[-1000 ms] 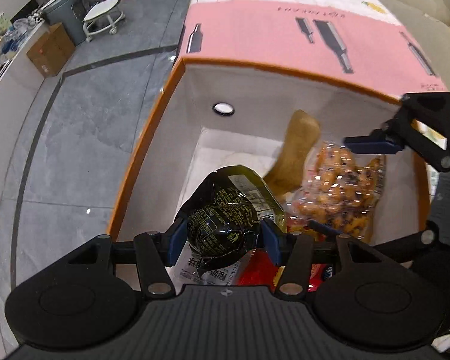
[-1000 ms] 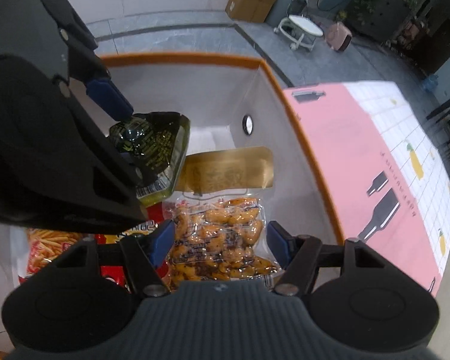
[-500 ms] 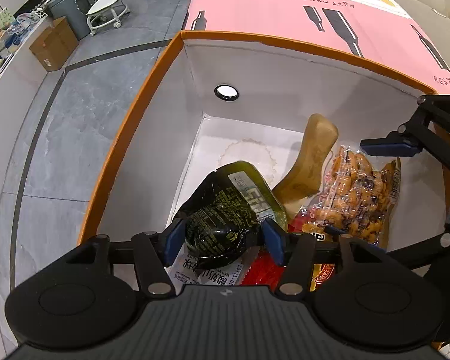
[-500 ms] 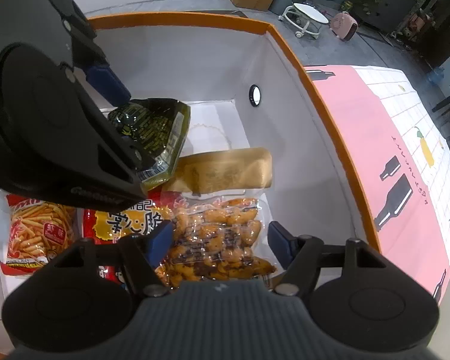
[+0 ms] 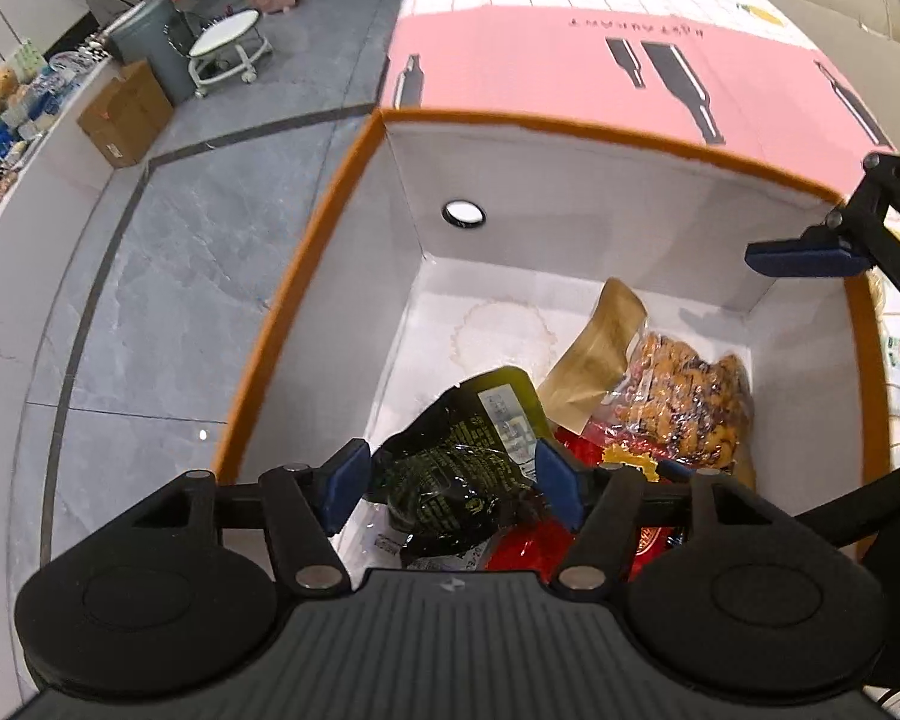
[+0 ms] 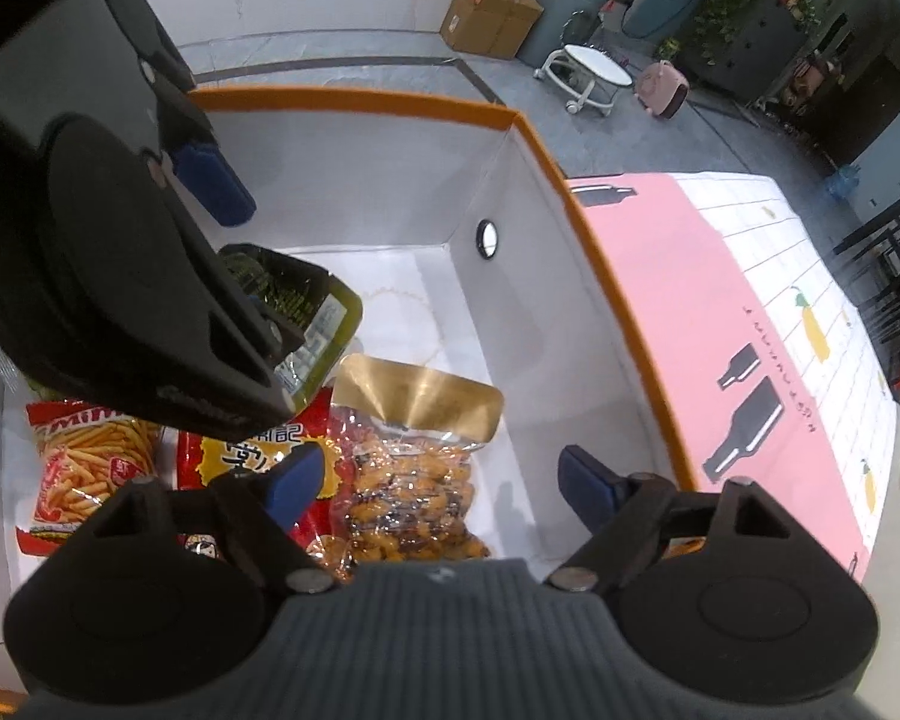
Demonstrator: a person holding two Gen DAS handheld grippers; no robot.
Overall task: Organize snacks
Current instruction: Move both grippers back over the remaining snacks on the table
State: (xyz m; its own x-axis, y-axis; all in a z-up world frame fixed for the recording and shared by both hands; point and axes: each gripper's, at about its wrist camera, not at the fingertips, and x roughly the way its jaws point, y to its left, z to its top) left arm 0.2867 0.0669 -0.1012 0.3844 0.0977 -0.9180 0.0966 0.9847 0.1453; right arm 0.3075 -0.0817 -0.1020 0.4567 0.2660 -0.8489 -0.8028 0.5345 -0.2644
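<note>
A white box with an orange rim holds the snacks. My left gripper hangs over its near corner. Its jaws are opening, and a black-and-green packet lies loose between the blue pads, sagging onto a red packet. My right gripper is opening too. A clear bag of orange snacks lies on the box floor between its fingers, with a wide gap on the right side. A gold pouch lies just beyond the bag. The black-and-green packet leans against the left gripper's body.
A red packet of fries lies at the box's left end. The box rim borders a pink-and-white tablecloth. On the grey floor beyond stand a cardboard box and a white wheeled stool.
Both pairs of jaws have widened. The orange snack bag has left the right pads and settled on the box floor. The black-and-green packet has slackened between the left pads.
</note>
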